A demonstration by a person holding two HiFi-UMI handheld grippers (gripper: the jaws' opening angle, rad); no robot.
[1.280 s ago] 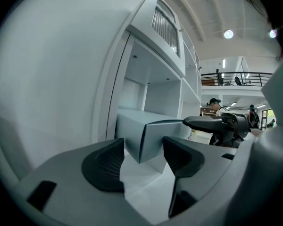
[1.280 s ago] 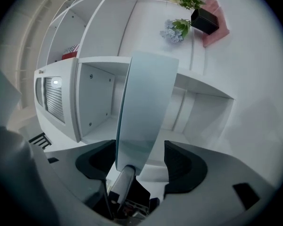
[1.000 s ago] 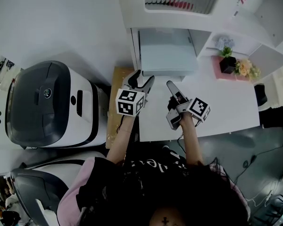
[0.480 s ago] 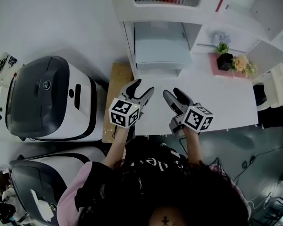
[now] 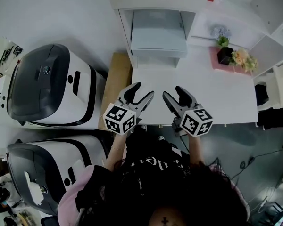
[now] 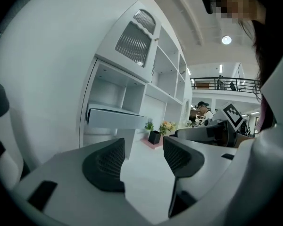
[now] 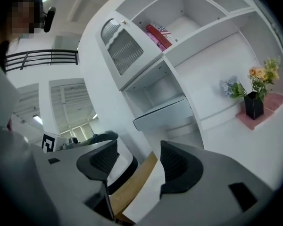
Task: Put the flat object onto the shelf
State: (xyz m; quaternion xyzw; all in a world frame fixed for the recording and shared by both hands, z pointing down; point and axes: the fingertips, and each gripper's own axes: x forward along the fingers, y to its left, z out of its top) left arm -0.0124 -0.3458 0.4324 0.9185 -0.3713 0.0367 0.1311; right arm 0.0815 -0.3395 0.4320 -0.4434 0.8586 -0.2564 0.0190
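Head view: we are holding the left gripper [image 5: 142, 92] and the right gripper [image 5: 173, 94] side by side over the near edge of the white table [image 5: 217, 95], a small gap lying between them. Both are pointing toward the shelf [image 5: 125, 27]. In the left gripper view we are seeing the left gripper's [image 6: 141, 159] jaws standing apart with only bare tabletop between them. In the right gripper view the right gripper's [image 7: 134, 164] jaws are likewise spread and carrying nothing.

The left gripper is hovering near the table's left edge. Just beyond that edge a wooden board [image 5: 115, 86] is filling the strip between the table and a white machine [image 5: 42, 86] with a dark lid. To the right of the right gripper the tabletop is running open all the way to its far right edge.

Ahead of the jaws, the stretch of table up to the shelf is lying open too. The flat box [image 5: 158, 34] is sitting level in the shelf's lower left compartment, raised above the tabletop, its front edge jutting a little past the compartment's walls [image 6: 115, 119] [image 7: 162, 114].

Farther right, a dark flower pot [image 5: 225, 54] is standing on a pink mat [image 5: 216, 62] against the shelf. Red books [image 7: 158, 34] are leaning in an upper compartment.
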